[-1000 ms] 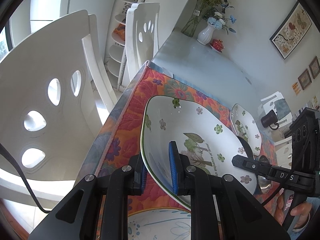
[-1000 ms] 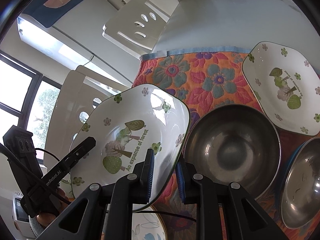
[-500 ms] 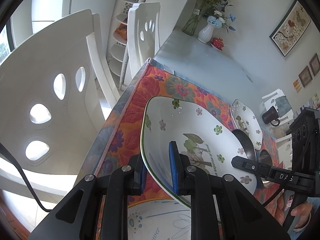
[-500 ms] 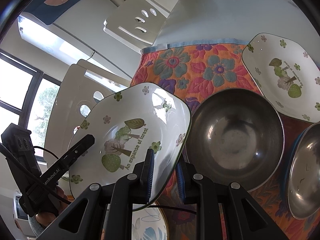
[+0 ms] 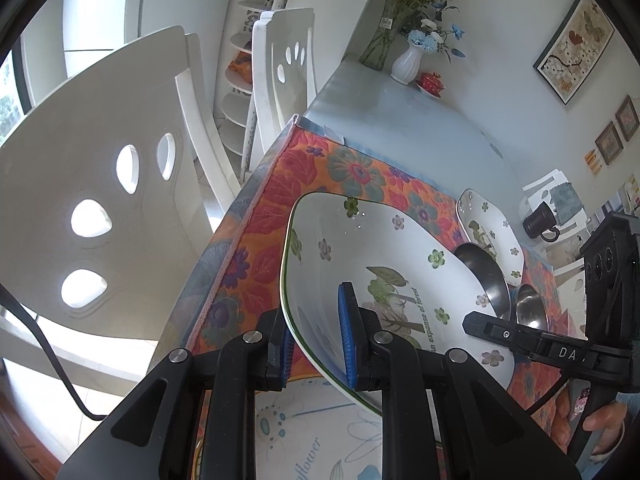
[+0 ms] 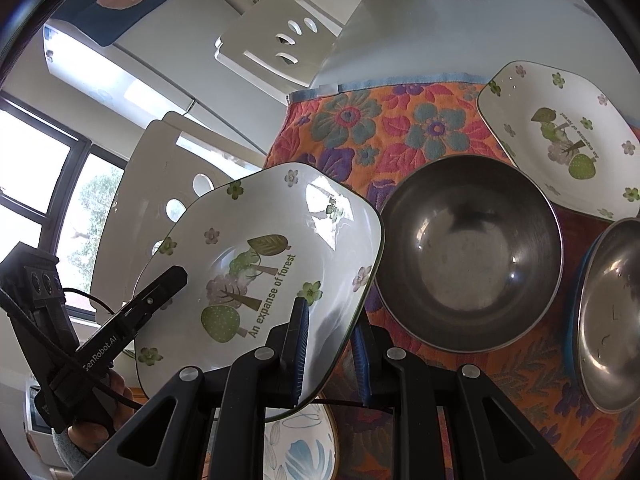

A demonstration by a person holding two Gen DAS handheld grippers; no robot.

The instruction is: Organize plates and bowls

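Both grippers are clamping one plate by opposite rims: the left gripper is pinching its near-left edge, the right gripper its near-right edge. The plate is hanging tilted in the air over the floral cloth, above a blue-patterned plate. Its twin is lying well off to the right, past the steel bowl, so the right hand is sitting nearer that likely stacking spot.

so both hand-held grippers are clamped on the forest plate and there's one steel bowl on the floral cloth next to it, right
Not quite: there are two steel bowls, not one. The right wrist view shows a large steel bowl beside the forest plate and a second steel bowl at the right edge, both on the floral cloth. The left hand-held gripper and right hand-held gripper are both clamped on the plate.
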